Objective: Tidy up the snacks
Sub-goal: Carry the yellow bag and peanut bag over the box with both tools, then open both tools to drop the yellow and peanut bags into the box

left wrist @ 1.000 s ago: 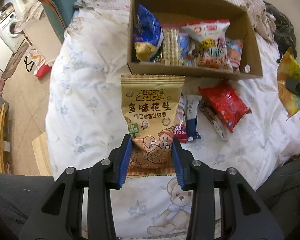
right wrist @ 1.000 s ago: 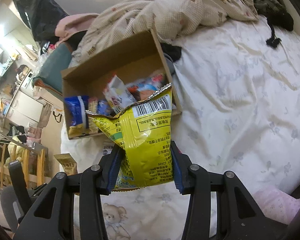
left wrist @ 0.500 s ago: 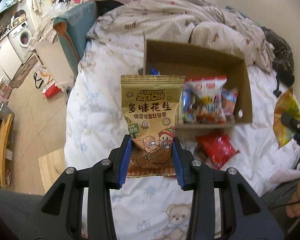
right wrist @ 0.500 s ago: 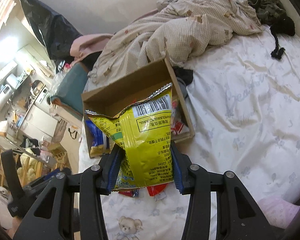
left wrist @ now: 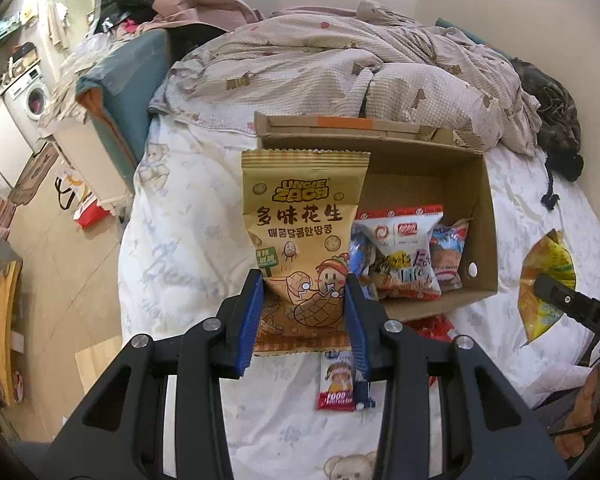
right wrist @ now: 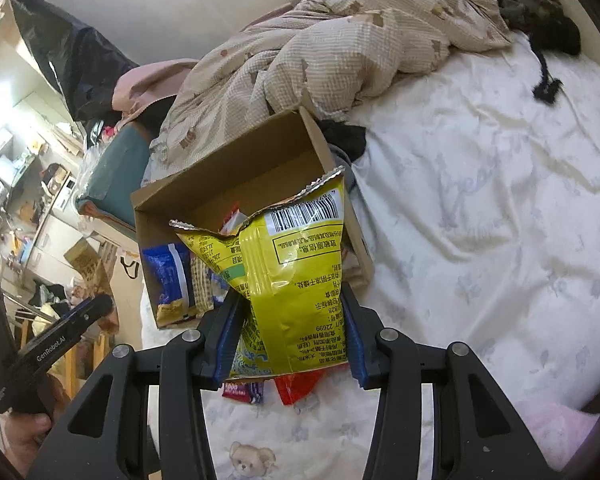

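A glossy tan peanut bag (left wrist: 304, 240) with crimped edges is clamped low down between the blue pads of the left gripper (left wrist: 305, 312), which are closed onto it. It is held upright above the near left part of the cardboard box (left wrist: 480, 200). A crinkled yellow foil bag (right wrist: 296, 280) is pinched by the right gripper (right wrist: 290, 332), likewise closed to the bag's width, before the box (right wrist: 228, 176). Soft packets (left wrist: 400, 252) are seen inside the box on the white sheet (right wrist: 480, 200).

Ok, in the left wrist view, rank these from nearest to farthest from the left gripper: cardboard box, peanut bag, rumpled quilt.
1. peanut bag, clamped in the left gripper.
2. cardboard box, ahead and right, on the bed.
3. rumpled quilt, beyond the box.
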Demonstrator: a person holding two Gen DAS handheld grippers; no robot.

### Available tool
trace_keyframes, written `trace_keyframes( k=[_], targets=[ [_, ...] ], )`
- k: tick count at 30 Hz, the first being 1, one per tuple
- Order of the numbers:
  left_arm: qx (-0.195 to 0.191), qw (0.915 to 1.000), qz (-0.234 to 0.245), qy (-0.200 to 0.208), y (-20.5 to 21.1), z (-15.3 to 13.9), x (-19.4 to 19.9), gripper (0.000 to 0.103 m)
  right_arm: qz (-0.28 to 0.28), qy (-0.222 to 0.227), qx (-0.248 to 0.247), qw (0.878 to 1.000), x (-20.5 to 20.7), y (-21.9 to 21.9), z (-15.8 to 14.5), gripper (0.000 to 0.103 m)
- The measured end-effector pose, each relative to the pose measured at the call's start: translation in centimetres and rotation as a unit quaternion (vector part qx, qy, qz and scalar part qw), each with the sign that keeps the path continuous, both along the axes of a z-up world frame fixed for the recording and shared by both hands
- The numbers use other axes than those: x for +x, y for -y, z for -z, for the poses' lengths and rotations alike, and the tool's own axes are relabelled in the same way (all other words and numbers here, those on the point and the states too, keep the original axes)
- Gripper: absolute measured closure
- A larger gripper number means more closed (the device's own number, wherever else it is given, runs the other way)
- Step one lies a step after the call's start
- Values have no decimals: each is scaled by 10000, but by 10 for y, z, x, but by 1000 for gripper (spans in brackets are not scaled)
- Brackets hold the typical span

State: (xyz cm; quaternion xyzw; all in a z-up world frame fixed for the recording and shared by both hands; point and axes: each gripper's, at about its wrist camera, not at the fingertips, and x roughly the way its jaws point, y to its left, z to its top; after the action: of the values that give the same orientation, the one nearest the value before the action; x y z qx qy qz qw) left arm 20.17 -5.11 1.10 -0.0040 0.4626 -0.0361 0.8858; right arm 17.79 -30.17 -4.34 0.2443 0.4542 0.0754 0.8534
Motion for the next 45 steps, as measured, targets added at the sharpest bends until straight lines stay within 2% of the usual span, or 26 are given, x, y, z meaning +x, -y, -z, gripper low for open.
trace_keyframes(
  k=[12,16,22,25,28,31,34,38,39,40,41,42,44,45],
  targets=[
    [-23,9997,226,-40,21,10,59,68,-350,164,-537,9978,64,-25,1,56],
    [-9,9996,265,-52,28,18,75,68,-396,222,-543,9975,87,-27,3,56],
    [352,9982,389,275,32,28,75,68,-533,281,-627,9962,113,-34,10,56],
    [182,9993,308,116,26,34,82,68,-551,206,-543,9968,119,-34,15,56],
    [-205,9996,115,-125,16,40,89,68,-482,147,-265,9984,122,-32,18,55],
    [-637,9975,19,-308,10,46,93,68,-480,371,-190,9980,120,-32,13,53],
    [-587,9980,-27,-212,10,46,93,68,-420,491,-114,9978,119,-29,10,53],
    [-529,9986,22,-21,11,41,90,67,-271,401,-47,9988,121,-23,13,50],
    [-523,9986,29,-15,11,40,90,65,-241,395,-50,9989,121,-23,14,46],
    [-528,9986,47,-27,11,39,91,62,-204,416,-47,9989,121,-23,14,34],
    [-567,9984,68,-50,11,39,91,48,-189,449,-33,9988,120,-23,13,21],
    [-618,9981,62,-42,10,38,91,32,-181,517,1,9985,119,-23,12,16],
    [-714,9974,-3,49,7,35,88,19,-201,620,-68,9978,117,-25,8,14],
    [-759,9971,-15,97,6,34,87,18,-245,644,-149,9975,116,-27,7,14]
  ],
)
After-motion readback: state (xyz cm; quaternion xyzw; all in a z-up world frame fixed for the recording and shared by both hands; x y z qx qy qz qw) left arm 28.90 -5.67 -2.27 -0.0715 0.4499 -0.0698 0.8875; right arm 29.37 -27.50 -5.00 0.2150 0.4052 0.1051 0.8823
